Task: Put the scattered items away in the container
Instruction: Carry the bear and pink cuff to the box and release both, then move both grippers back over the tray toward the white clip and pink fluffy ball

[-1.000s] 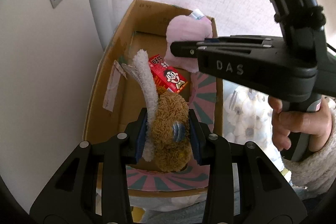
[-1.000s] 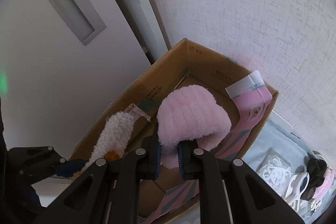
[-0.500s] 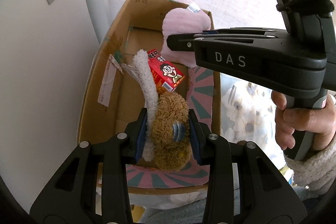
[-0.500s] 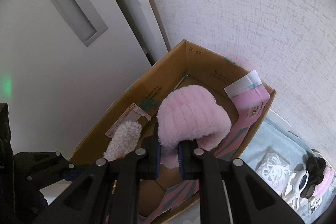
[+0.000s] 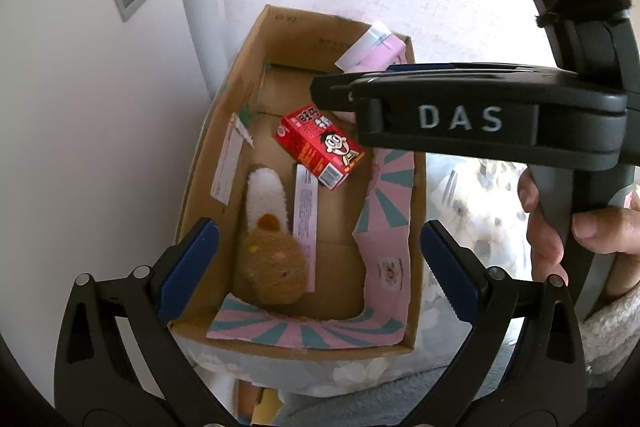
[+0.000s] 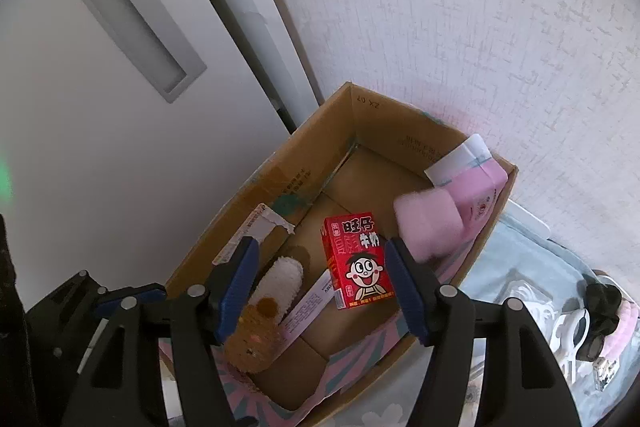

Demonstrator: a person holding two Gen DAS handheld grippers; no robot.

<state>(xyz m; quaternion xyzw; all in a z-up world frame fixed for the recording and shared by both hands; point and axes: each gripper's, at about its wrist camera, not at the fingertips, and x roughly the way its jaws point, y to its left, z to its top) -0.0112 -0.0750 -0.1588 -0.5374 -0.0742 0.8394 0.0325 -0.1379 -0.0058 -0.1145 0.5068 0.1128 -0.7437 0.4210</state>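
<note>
Brown plush slipper [image 5: 272, 267], round fuzzy toe with white fleece insole: lies on the floor of the cardboard box [image 5: 200, 187], near left wall. Pink fluffy slipper [image 6: 428, 227], blurred: inside box at far right, against a pink carton [image 6: 480, 187]. Red milk carton [image 5: 320, 147], cartoon face: box centre.
Left gripper [image 5: 316, 259]: jaws opening, wide, nothing between.
Right gripper [image 6: 324, 283]: jaws opening, empty, over box.
</note>
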